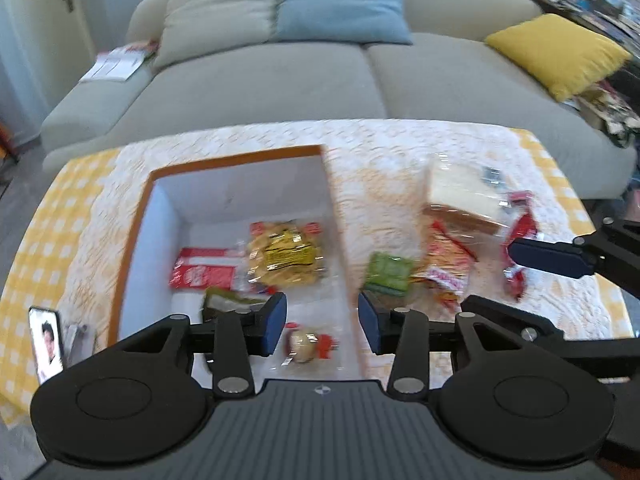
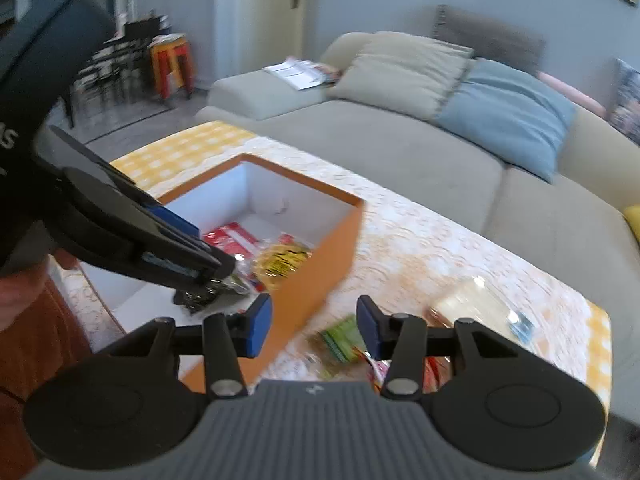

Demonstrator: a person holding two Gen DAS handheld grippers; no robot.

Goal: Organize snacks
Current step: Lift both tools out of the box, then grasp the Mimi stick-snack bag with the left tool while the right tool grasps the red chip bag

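Left tongs point(image 1: 322, 330): you are holding them spread, empty, over the box point(image 1: 224, 160).
Right tongs point(image 2: 314, 330): spread, gripping nothing.
Snacks: some are lying in the box (yellow bag point(image 1: 286, 256)), others on the worktop point(image 1: 384, 148).

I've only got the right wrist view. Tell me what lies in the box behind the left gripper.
Observer: A round snack in clear wrap lies on the floor of the box, near its close end.
Operator: Report the left gripper's jaws.
Observer: The left gripper is open, with nothing between its pads.
Operator: Check the table on the box's other side.
Observer: A phone sits there, screen lit.
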